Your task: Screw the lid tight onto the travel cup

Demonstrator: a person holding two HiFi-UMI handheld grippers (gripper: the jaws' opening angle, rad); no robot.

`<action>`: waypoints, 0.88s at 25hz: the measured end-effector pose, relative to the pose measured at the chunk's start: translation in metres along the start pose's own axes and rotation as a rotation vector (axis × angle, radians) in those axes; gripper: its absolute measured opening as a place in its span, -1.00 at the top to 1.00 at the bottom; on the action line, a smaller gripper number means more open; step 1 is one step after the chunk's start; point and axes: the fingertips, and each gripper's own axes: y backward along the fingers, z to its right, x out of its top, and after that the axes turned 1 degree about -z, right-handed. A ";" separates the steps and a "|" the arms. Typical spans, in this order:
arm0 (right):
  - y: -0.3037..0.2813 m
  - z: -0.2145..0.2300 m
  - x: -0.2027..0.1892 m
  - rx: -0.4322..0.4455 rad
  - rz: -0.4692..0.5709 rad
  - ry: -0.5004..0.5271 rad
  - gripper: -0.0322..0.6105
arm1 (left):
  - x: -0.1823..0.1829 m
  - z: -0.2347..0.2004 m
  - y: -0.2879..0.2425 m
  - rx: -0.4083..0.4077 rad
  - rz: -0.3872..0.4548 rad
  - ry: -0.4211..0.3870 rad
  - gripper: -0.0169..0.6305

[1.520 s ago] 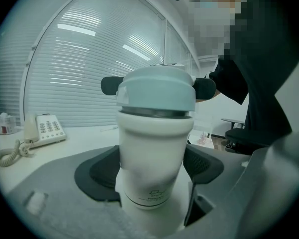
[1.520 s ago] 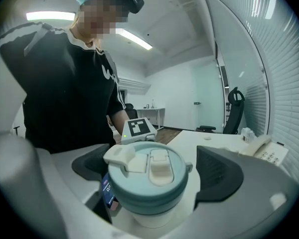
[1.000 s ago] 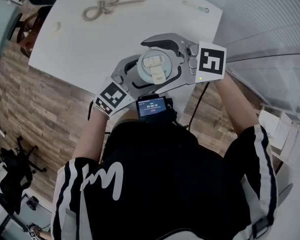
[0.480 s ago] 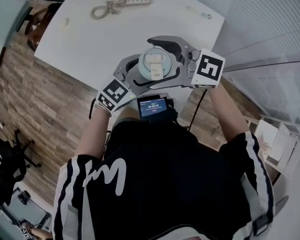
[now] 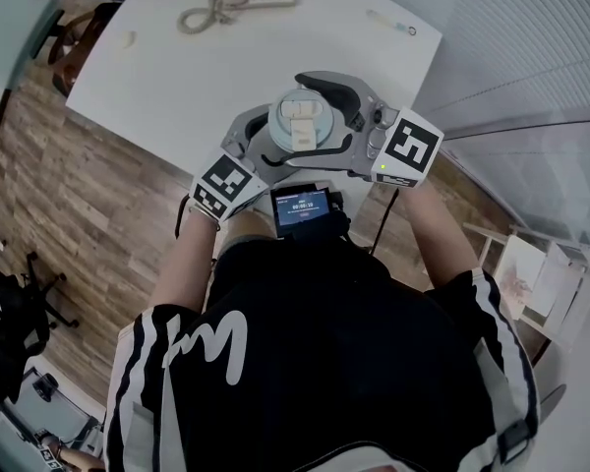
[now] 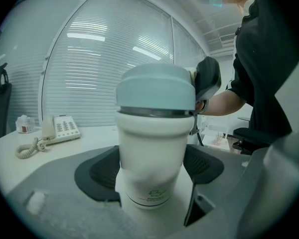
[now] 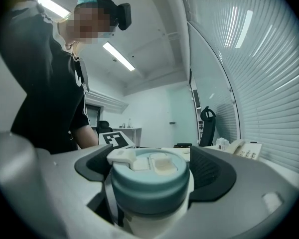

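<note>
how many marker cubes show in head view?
2. One cube on the left claw, lower left of the travel cup; the other on the right claw, at its right. None seem hidden.

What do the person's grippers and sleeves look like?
The left gripper and right gripper are grey, with curved jaws lined by dark textured pads. Each carries a white cube with black square markers. A black cable hangs by the right one, whose jaws have just been closing round the lid. The shirt is black, short-sleeved, white-striped.

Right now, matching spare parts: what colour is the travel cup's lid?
Pale blue-green lid, clearest in the right gripper view.
</note>
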 end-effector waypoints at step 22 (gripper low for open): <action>0.006 0.006 0.003 -0.334 0.053 0.039 -0.54 | 0.001 0.001 -0.003 0.028 -0.005 -0.006 -0.30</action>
